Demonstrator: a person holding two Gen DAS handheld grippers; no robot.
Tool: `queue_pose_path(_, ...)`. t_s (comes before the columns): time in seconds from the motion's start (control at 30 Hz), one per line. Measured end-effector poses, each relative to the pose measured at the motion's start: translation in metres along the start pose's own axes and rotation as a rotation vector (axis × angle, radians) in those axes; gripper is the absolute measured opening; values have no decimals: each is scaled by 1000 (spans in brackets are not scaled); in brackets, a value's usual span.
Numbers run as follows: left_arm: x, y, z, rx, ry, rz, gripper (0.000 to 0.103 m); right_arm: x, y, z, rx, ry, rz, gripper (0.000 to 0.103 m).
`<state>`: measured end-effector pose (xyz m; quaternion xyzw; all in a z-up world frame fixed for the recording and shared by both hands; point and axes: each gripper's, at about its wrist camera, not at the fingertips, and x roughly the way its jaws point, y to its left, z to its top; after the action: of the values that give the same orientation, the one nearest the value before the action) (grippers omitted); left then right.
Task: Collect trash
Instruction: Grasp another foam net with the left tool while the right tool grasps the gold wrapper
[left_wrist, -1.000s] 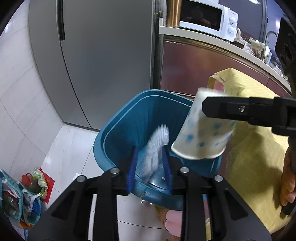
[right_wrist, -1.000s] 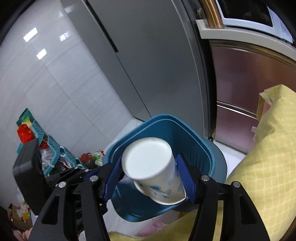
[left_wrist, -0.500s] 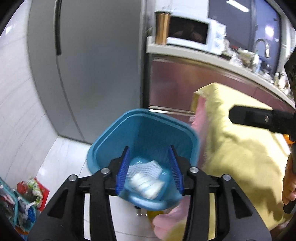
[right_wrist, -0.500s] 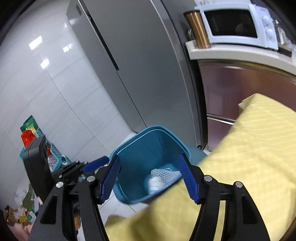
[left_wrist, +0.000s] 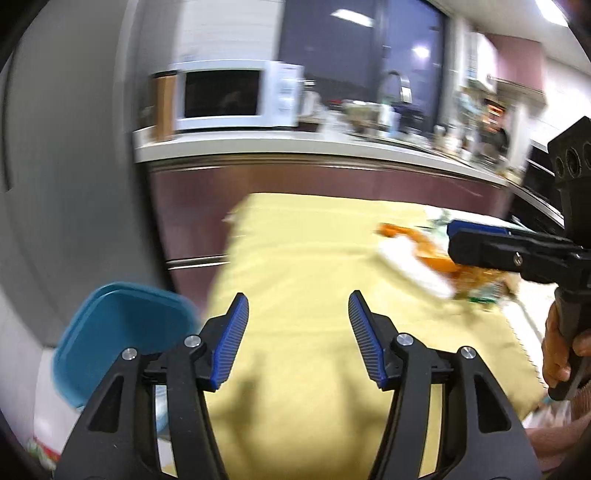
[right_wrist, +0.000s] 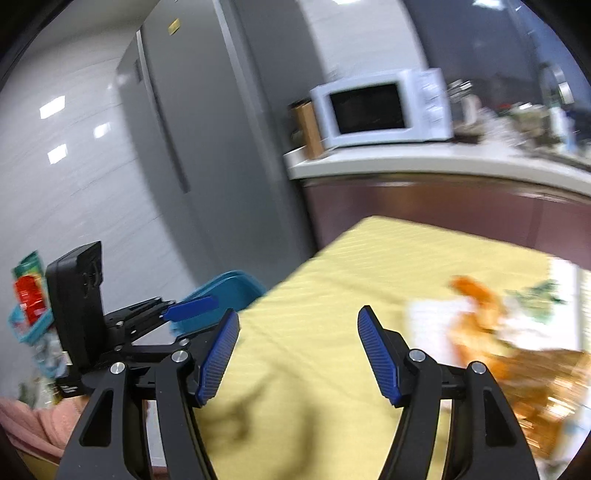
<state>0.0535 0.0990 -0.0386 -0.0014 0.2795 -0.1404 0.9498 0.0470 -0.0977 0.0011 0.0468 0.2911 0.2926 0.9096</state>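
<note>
Now both are empty: left hand-held gripper (left_wrist: 298, 334) has its jaws opening with nothing between them, right hand-held gripper (right_wrist: 297, 350) stands wide, also bare. Remaining trash, a blurred orange-and-white wrapper pile (right_wrist: 491, 343), lies on the yellow-clothed bench (right_wrist: 332, 288) at 3 o'clock of the right jaws; blue bin (left_wrist: 122, 332) sits off the bench edge at 9 o'clock. My advice: right takes it, straddles one piece, closes on the crumpled bulk, not a loose flap.

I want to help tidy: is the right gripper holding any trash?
No, the right gripper has nothing between its blue pads, only the yellow tablecloth behind.
</note>
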Motion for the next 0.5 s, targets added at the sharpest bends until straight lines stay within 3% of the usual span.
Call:
queue_pose_path(0.23, 21, -73, -1, 98, 28, -113, 57, -66, -58, -17, 96, -107, -223, 64)
queue_pose_path(0.4, 42, -97, 9, 123, 55, -151, 57, -72, -91, -28, 183, -94, -302, 64)
queue_pose_path(0.5, 55, -107, 15, 129, 77, -167, 57, -68, -105, -35, 227, -72, -293, 65)
